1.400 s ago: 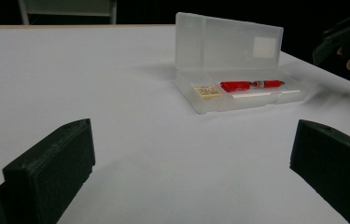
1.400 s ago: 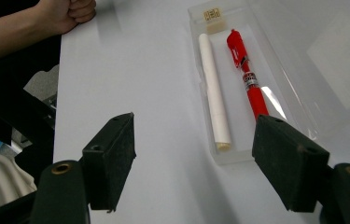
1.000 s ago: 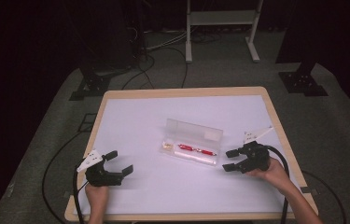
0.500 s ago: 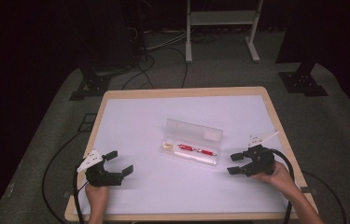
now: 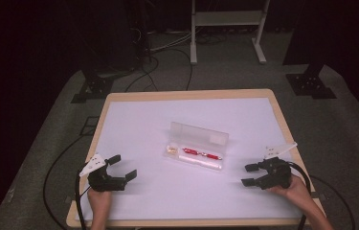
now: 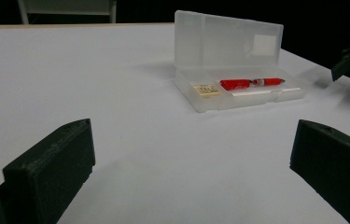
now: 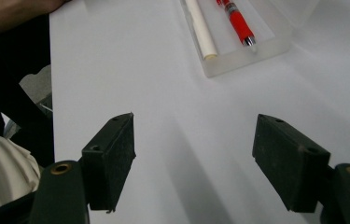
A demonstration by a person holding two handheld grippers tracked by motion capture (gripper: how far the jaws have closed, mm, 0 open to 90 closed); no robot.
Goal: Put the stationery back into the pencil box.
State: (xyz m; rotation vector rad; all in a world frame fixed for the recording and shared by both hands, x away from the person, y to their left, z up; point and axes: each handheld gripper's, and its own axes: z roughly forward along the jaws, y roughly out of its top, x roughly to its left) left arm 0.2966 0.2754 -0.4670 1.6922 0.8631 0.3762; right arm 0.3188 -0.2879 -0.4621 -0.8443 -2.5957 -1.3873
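A clear plastic pencil case (image 5: 196,152) lies open near the middle of the white table (image 5: 139,120), its lid (image 5: 199,133) standing up on the far side. Inside its tray lie a red pen (image 5: 201,153), a white stick-like pen or pencil (image 5: 202,161) on the near side of it, and a small yellowish eraser-like block (image 5: 171,149) at the left end. In the left gripper view the red pen (image 6: 251,83) lies lengthwise in the tray with its tip toward the right end, the white stick (image 6: 266,93) runs just in front of it, and the yellowish block (image 6: 206,89) sits in its own small compartment.

The left claw (image 5: 124,167) rests at the near left of the table, jaws spread wide and holding nothing, well apart from the case. The right claw (image 5: 250,174) sits at the near right, jaws likewise spread and empty, pointing left toward the near right end of the case but not touching it. In the right gripper view the end of the tray shows beyond the parted jaws, with the red pen (image 7: 236,22) and white stick (image 7: 201,29) lying side by side.
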